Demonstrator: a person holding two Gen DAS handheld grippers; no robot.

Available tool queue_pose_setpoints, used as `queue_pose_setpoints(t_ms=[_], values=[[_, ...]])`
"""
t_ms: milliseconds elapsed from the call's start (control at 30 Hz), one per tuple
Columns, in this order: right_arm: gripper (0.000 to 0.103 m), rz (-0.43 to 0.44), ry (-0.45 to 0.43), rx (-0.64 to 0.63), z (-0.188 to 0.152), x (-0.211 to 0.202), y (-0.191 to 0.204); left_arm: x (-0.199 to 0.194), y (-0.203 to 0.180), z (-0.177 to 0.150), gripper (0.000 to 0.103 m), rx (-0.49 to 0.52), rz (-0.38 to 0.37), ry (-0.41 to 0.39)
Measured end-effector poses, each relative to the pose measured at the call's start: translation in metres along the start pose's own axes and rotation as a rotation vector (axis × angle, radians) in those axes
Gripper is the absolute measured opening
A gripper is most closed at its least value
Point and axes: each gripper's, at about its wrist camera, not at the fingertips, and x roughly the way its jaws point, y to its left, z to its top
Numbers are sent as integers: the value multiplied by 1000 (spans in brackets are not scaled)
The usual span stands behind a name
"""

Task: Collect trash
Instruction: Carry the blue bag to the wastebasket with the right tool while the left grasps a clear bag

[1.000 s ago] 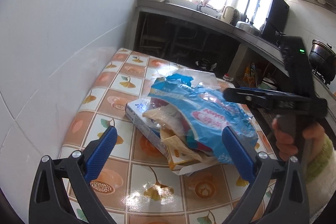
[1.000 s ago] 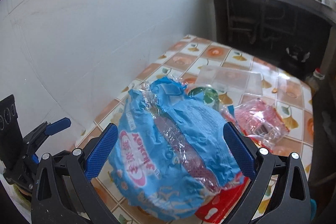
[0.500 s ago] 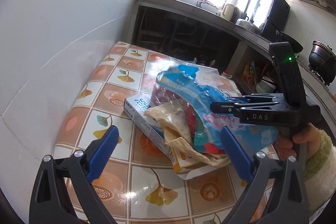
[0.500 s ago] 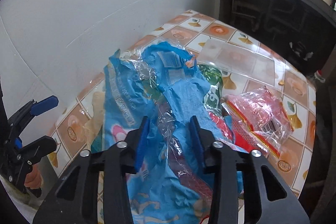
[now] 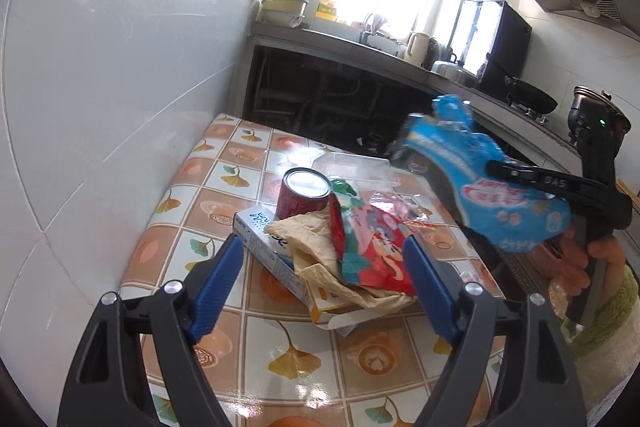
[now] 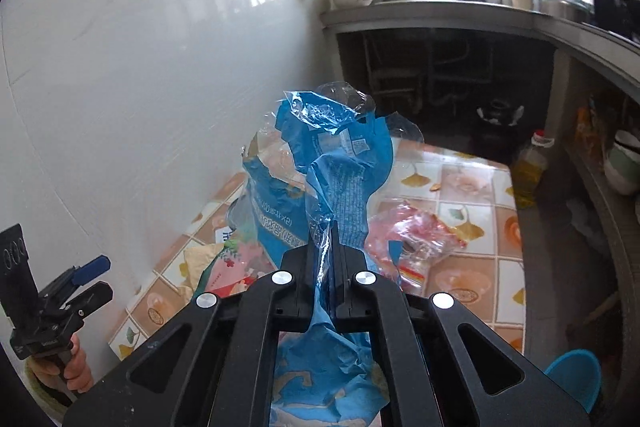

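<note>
Right hand-held gripper [image 6: 328, 259] clamped on blue wrapper [image 6: 340, 163]

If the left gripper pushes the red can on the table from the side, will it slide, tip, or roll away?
The red can stands upright on its flat base, so it would probably slide on the glossy tiled table at first. It looks short and wide, so tipping seems less likely. If it tipped, its round body could roll; the white box beside it might stop it.

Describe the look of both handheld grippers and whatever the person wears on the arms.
Both grippers, left gripper and right gripper, are matte black plastic frames with silver screw heads. The left's fingers carry ribbed blue pads. The right gripper shows a green indicator light and white lettering. A green knitted cuff over white fleece covers the right wrist.
</note>
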Motion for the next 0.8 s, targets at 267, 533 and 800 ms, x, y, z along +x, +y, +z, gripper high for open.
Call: queue_pose_setpoints(t_ms=[267,533,800], values=[[2,-28,-87,198,-38,-71,-50,-4,-45,-4,67,85,-138,34],[2,-207,-80,340,-98,-101,-104,52,-163,-32,75,353,-354,230],[2,-294,-62,473,-158,-123,-154,168,-236,-69,77,464,-227,474]])
